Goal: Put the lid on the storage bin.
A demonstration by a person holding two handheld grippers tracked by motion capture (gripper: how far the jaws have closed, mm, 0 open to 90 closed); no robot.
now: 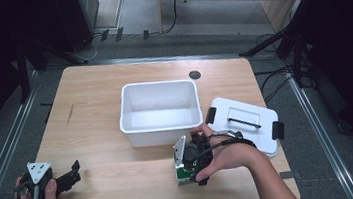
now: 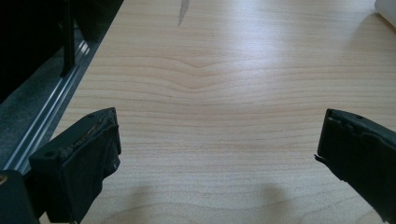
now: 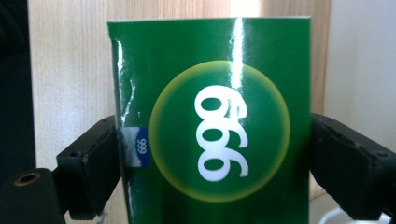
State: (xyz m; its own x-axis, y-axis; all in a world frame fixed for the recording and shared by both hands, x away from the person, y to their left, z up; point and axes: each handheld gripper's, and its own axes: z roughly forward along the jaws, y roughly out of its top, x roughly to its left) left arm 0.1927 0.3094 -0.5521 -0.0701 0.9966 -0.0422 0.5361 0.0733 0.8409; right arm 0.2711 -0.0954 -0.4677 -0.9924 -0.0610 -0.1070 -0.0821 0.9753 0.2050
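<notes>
A green box [image 3: 210, 126] with a white "999" in a yellow circle stands between the jaws of my right gripper [image 3: 214, 156], which press on both its sides. In the high view this box [image 1: 181, 173] rests on the wooden table [image 1: 98, 88] just in front of the white bin [image 1: 162, 129], under the right gripper [image 1: 191, 159] and the hand that holds it. My left gripper [image 1: 74, 173] lies near the table's front left corner. Its jaws stand wide apart over bare wood, and the left gripper [image 2: 219, 135] holds nothing.
The white bin is open, with nothing visible inside. Its white lid [image 1: 247, 121], with black clips and a handle, lies flat to the right of it. A small dark round hole [image 1: 194, 75] is behind the bin. Metal rails [image 1: 4, 149] run along the table's sides.
</notes>
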